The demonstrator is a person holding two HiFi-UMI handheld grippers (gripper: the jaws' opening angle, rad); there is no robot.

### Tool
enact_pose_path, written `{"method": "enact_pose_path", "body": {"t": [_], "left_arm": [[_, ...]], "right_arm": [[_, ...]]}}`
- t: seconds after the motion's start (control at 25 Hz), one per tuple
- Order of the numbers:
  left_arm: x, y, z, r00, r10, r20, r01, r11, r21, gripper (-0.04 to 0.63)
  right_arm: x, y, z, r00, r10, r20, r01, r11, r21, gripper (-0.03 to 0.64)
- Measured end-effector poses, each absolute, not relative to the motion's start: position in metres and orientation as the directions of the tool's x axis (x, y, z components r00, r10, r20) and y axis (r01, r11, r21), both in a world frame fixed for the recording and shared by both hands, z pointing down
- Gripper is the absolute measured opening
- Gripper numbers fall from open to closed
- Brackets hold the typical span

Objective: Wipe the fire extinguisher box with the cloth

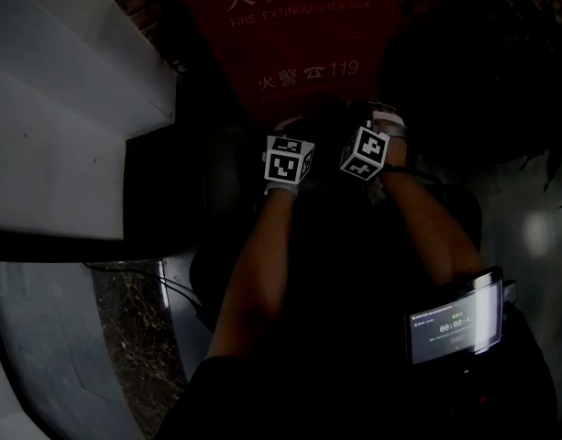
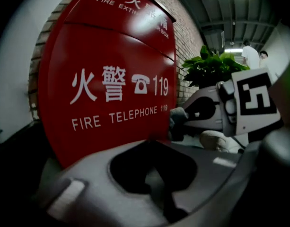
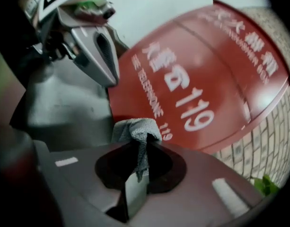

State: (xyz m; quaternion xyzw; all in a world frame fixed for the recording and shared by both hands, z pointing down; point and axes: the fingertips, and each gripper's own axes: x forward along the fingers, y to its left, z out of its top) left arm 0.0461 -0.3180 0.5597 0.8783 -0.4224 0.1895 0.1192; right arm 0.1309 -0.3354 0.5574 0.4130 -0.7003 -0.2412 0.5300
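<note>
The box [image 2: 102, 79] stands upright against a brick wall [image 2: 185, 37]. Its long axis runs up and down, and its lettered red front faces the two grippers. Its door is closed, so nothing of its contents shows.

White print fills the front. At the top are Chinese characters over "FIRE EXTINGUISHER BOX". Lower down come two large characters, a telephone sign and "119", with "FIRE TELEPHONE 119" beneath.

The right gripper [image 3: 144, 138] has its jaws closed on a grey cloth [image 3: 135, 126]. The cloth bunches out past the jaw tips, just in front of the lower part of the red face, near the small "119". Whether it touches the box cannot be told.

The left gripper [image 2: 152, 148] is just beside the right one, and its jaws are together with nothing between them. Both grippers point at the lower front of the box, their marker cubes side by side in the head view.

A green plant [image 2: 208, 67] stands to the right of the box, and a white ledge [image 1: 70, 108] is at its left. A small lit screen [image 1: 450, 324] sits on the person's right forearm, its digits too small to read.
</note>
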Motion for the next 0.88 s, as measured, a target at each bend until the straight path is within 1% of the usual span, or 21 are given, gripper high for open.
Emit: {"method": "enact_pose_path", "body": {"t": [0.08,0.2,0.4,0.48,0.72,0.88], "left_arm": [[0.039,-0.321,0.546,0.549,-0.730,0.407,-0.794,-0.607,-0.018,0.003],[0.033,-0.315,0.518,0.537,-0.771,0.342,-0.805,-0.590,-0.067,0.003],[-0.002,-0.305,0.460,0.471,-0.840,0.270,-0.861,-0.504,-0.065,0.003],[-0.012,-0.300,0.432,0.452,-0.860,0.238,-0.875,-0.479,-0.068,0.003],[-0.032,-0.305,0.318,0.420,-0.897,0.136,-0.896,-0.434,-0.098,0.003],[-0.041,-0.312,0.233,0.403,-0.913,0.070,-0.907,-0.408,-0.105,0.003]], "right_arm": [[0.117,-0.331,0.546,-0.147,-0.850,0.506,-0.338,0.524,0.781,0.034],[0.107,-0.317,0.531,-0.197,-0.861,0.469,-0.351,0.509,0.786,0.034],[0.102,-0.297,0.516,-0.259,-0.849,0.461,-0.404,0.528,0.747,0.034],[0.101,-0.292,0.501,-0.275,-0.857,0.436,-0.411,0.514,0.752,0.034],[0.073,-0.285,0.412,-0.367,-0.875,0.316,-0.367,0.448,0.815,0.034],[0.067,-0.283,0.333,-0.420,-0.866,0.270,-0.337,0.425,0.840,0.034]]}}
